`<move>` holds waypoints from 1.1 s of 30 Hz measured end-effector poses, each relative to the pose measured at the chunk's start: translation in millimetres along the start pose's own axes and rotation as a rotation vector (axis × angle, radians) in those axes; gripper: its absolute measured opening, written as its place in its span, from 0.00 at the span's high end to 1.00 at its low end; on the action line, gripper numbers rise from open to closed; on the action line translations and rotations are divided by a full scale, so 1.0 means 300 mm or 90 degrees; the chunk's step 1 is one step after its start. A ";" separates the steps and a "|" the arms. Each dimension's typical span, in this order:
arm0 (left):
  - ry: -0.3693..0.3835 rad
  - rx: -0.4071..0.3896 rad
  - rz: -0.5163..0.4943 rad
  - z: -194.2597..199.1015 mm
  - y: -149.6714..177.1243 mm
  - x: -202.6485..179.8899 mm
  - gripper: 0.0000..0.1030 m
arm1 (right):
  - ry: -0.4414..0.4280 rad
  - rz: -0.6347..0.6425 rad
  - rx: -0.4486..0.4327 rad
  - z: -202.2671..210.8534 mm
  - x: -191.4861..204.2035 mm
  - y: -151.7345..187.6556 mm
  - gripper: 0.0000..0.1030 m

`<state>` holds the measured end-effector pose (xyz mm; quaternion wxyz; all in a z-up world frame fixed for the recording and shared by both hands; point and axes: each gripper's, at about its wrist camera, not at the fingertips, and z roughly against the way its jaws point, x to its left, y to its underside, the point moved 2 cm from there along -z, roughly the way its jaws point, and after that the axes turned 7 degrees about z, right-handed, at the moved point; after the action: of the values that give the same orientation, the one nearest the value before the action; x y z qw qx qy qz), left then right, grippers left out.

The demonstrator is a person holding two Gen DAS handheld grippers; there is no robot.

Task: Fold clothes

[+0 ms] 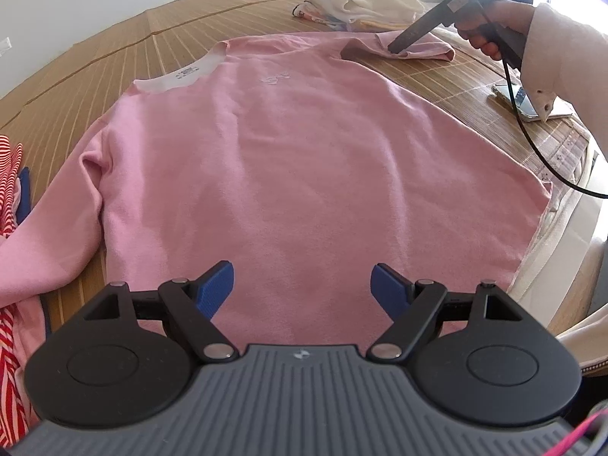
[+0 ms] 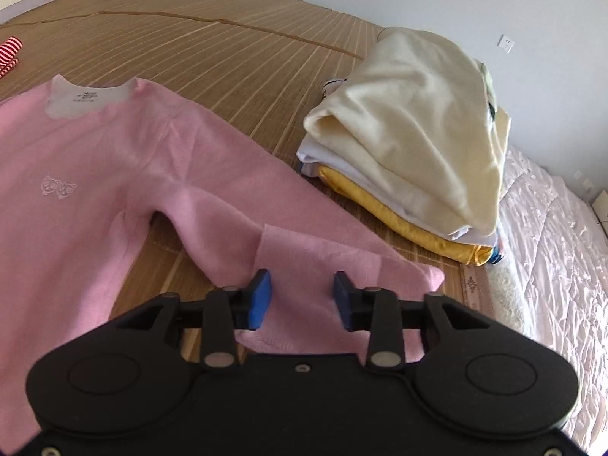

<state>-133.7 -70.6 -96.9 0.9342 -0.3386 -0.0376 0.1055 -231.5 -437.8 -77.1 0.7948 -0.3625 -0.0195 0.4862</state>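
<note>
Nearest the left wrist lens, the left gripper [image 1: 302, 285] hangs over the hem end of the garment with its blue-padded jaws spread wide and nothing between them.

Largest in view is the woven bamboo mat [image 1: 125, 53] covering the bed, and on it the pink long-sleeved sweatshirt [image 1: 288, 159] lies flat, front up, white neckband away from the left gripper and hem toward it. Its body's long axis runs straight out ahead of the left gripper, from hem to collar. One pink sleeve [image 2: 311, 239] reaches out to the side toward a stack of folded cream, white and yellow clothes [image 2: 414, 144], which sits just beside it on the mat; the sleeve's cuff end is doubled back on itself. The other sleeve trails off the opposite side toward a red-and-white striped garment [image 1: 9, 197].

Over that doubled-back cuff sits the right gripper [image 2: 302, 298], held in a hand [image 1: 490, 30]. Its blue pads stand apart with pink cloth showing in the gap; the jaws are not closed on it.

The coming move looks like a sleeve fold across the chest. It turns on this: the sleeve lies directly under the right gripper and well apart from the left one, with its length crosswise to the body, so the right hand is the nearer one.
</note>
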 end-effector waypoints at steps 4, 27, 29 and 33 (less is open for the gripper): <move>0.002 0.001 0.002 -0.003 0.003 0.002 0.19 | -0.004 0.011 0.003 -0.002 0.014 0.001 0.87; 0.010 0.000 -0.003 -0.014 0.002 -0.010 0.19 | -0.072 -0.030 -0.082 0.163 -0.094 0.138 0.60; 0.010 -0.001 -0.004 -0.008 0.004 -0.014 0.19 | -0.076 0.023 -0.091 0.146 -0.013 0.125 0.53; 0.000 0.000 -0.004 -0.004 0.002 -0.012 0.19 | -0.033 0.109 -0.076 0.105 0.083 0.112 0.59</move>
<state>-137.0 -71.6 -98.3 0.9346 -0.3385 -0.0382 0.1026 -255.9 -391.7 -82.0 0.7265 -0.3967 -0.0381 0.5598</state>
